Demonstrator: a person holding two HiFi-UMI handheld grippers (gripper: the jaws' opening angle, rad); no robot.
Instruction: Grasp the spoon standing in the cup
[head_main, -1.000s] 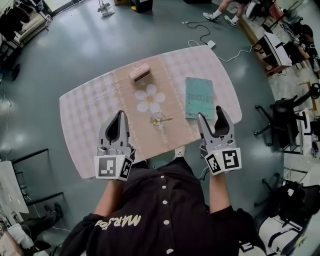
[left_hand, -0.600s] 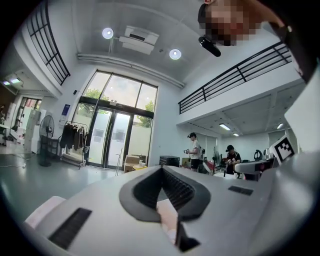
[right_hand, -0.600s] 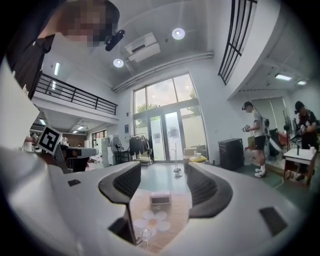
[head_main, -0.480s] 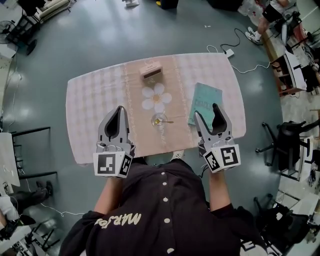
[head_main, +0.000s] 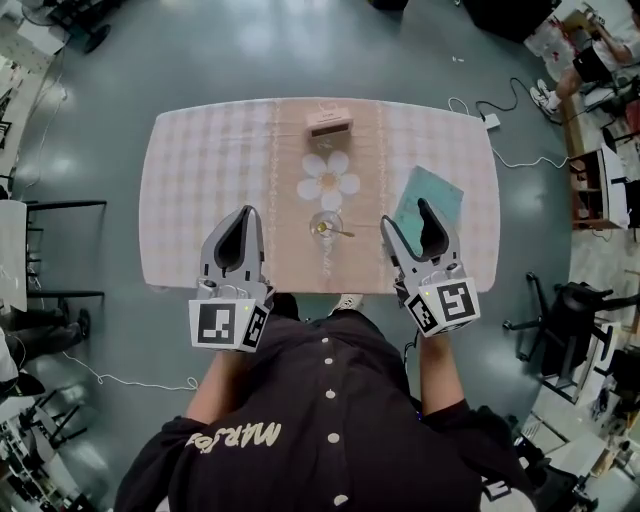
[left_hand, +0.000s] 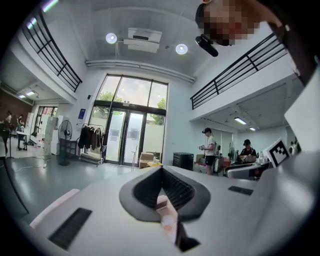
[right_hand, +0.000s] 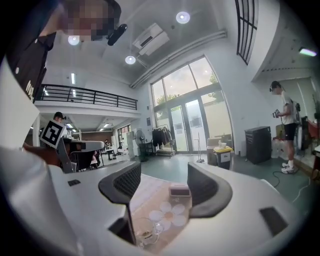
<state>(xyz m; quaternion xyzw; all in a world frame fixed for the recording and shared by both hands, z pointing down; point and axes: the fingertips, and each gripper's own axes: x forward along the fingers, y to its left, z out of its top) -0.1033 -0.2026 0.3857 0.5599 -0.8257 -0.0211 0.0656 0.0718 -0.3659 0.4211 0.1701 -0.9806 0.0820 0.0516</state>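
The spoon (head_main: 337, 233) is standing in the clear cup (head_main: 324, 227) at the centre of the head view, toward the table's (head_main: 200, 200) lower edge, with its handle leaning right. I judge the reach is in hand. The right gripper (head_main: 405, 216) is hovering right of the cup, jaws spread wide and holding nothing. Next it needs to swing left and straddle the handle. The left gripper (head_main: 243, 218) is hanging at lower left, jaws pressed together, empty.
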